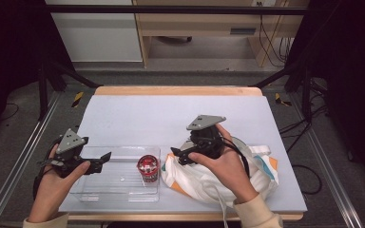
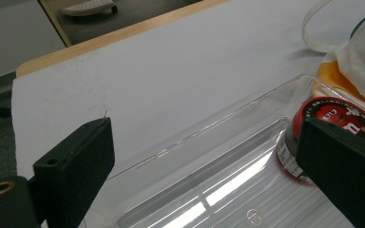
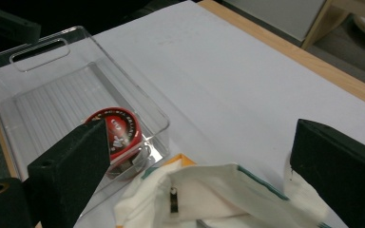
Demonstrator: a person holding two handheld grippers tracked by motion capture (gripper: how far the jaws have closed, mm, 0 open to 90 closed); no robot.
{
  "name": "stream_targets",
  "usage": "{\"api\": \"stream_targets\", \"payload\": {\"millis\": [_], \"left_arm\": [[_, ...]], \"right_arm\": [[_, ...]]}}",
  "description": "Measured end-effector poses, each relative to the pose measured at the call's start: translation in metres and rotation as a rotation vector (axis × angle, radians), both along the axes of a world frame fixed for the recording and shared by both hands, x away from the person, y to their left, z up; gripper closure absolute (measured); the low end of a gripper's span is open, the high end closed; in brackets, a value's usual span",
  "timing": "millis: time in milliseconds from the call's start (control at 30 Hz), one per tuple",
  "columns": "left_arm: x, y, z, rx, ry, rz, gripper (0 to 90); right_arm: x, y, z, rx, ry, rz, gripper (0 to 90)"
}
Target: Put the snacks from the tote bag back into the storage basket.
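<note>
The red can [image 1: 148, 167] stands upright in the right end of the clear tray [image 1: 95, 191], close to the tray's right wall. Its lid is round, red, w/ white lettering along the rim and a picture in the middle; the writing is too small and partly hidden, so I cannot read it. A label w/ fine print goes around the can's side, seen in the left gripper view, also not readable.

The tray is transparent hard plastic, rectangular, w/ ribbed bottom and a cut-out handle slot in one short wall (right gripper view). It lies on a pale, matte sheet [image 1: 171, 114] over a wooden table [image 1: 176, 90].

Just beside the tray on the right lies a white cloth bag [image 1: 204, 183], soft and wrinkled, w/ orange and teal parts and a long strap; it touches the tray's right wall.

Left gripper [image 1: 102, 160] is over the tray's left part, jaws wide apart, nothing between them. Right gripper [image 1: 179, 154] hovers above the bag's left edge, jaws wide apart too, holding nothing. Behind the table: black frame bars, cables on the floor, a wooden cabinet.
</note>
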State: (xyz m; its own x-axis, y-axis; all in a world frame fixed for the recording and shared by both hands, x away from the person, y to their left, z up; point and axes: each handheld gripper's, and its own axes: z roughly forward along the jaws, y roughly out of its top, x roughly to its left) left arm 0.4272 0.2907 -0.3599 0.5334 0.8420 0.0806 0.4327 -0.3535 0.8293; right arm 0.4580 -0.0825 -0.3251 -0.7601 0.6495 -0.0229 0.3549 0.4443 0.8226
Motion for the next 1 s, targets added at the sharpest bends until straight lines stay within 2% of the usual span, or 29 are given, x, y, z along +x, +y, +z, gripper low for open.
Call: {"api": "stream_targets", "payload": {"millis": [233,467,667,1000], "left_arm": [[0.0,-0.003,0.0,0.0,-0.007,-0.011,5.5],[0.0,-0.004,-0.001,-0.006,-0.008,-0.012,5.2],[0.0,-0.004,-0.001,-0.011,-0.013,-0.013,5.1],[0.001,-0.003,-0.003,-0.008,-0.01,-0.014,4.9]], "right_arm": [[-0.007,-0.03,0.007,0.03,-0.028,-0.057,6.3],[-0.016,-0.059,0.007,0.045,-0.047,-0.113,5.5],[-0.022,-0.084,0.003,0.063,-0.05,-0.175,5.5],[-0.033,-0.118,-0.014,0.077,-0.043,-0.252,5.2]]}}
